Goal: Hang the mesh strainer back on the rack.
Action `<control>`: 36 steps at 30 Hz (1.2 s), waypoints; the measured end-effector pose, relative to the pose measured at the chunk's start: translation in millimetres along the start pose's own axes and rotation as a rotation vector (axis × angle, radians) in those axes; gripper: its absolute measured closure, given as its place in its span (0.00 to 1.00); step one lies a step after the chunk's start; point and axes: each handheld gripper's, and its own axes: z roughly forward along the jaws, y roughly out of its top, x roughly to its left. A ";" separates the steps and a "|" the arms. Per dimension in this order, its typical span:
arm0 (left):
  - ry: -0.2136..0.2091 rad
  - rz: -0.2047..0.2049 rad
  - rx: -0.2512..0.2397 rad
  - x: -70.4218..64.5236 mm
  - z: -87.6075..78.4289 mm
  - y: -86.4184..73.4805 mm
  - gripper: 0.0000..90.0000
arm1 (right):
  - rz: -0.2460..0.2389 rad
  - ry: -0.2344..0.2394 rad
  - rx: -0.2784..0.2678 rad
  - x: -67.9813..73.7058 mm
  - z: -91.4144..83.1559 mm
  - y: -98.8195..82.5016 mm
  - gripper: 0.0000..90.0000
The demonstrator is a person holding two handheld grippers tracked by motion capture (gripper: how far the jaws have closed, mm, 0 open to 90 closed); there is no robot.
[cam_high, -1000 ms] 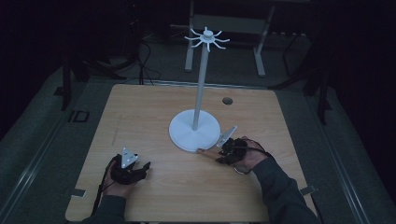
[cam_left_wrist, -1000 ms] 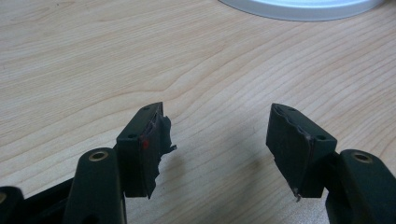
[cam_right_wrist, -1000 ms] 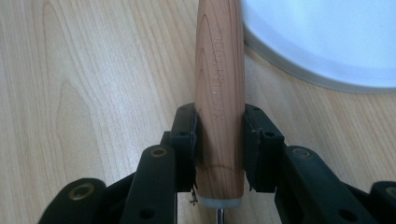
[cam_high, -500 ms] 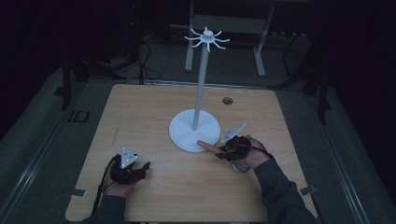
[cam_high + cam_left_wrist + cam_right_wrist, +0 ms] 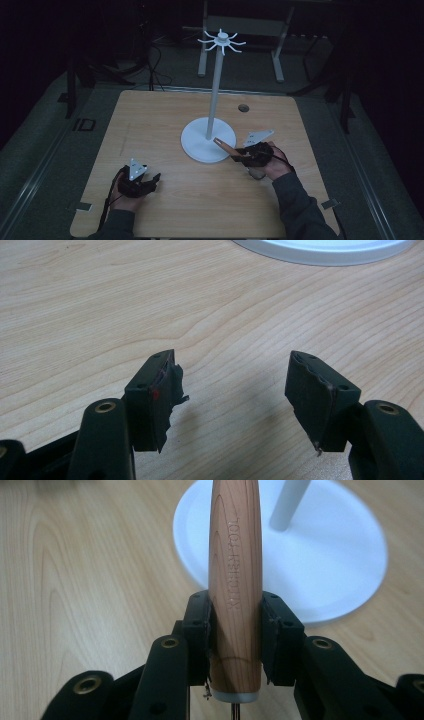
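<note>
Wooden handle (image 5: 235, 585), stamped "KITCHEN TOOL", is sitting clamped between the two black jaws of the right gripper (image 5: 235, 630), its pads pressing on both sides near the grey-capped end. In the high view the wooden handle (image 5: 227, 148) is sticking out from the right gripper (image 5: 239, 156) toward the white stand (image 5: 208, 142), its far end lying over the round base's rim. The left gripper (image 5: 230, 390) is resting well apart from the stand, jaws standing wide and holding nothing, above bare table (image 5: 150, 125).

Wooden table (image 5: 165, 120), small dark hole (image 5: 243, 107)
</note>
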 end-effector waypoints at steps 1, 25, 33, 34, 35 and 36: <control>0.000 -0.001 0.000 0.1 -0.1 -0.1 0.42 | 0.007 -0.008 -0.021 -1.0 -1.9 0.5 0.76; 0.006 -0.006 -0.011 1.5 -2.2 0.5 0.42 | 0.090 -0.098 -0.238 -11.2 -33.7 16.7 0.76; 0.003 -0.009 -0.013 1.6 -1.4 0.6 0.42 | 0.092 -0.125 -0.289 -12.9 -42.8 28.8 0.76; 0.003 -0.007 -0.013 1.6 -1.2 0.8 0.42 | 0.094 -0.129 -0.296 -12.8 -43.5 29.9 0.76; 0.003 -0.006 -0.014 1.5 -1.2 1.0 0.42 | 0.095 -0.130 -0.302 -13.2 -44.1 30.7 0.76; 0.003 -0.006 -0.013 1.4 -1.2 1.2 0.42 | 0.099 -0.132 -0.306 -13.3 -44.6 31.4 0.76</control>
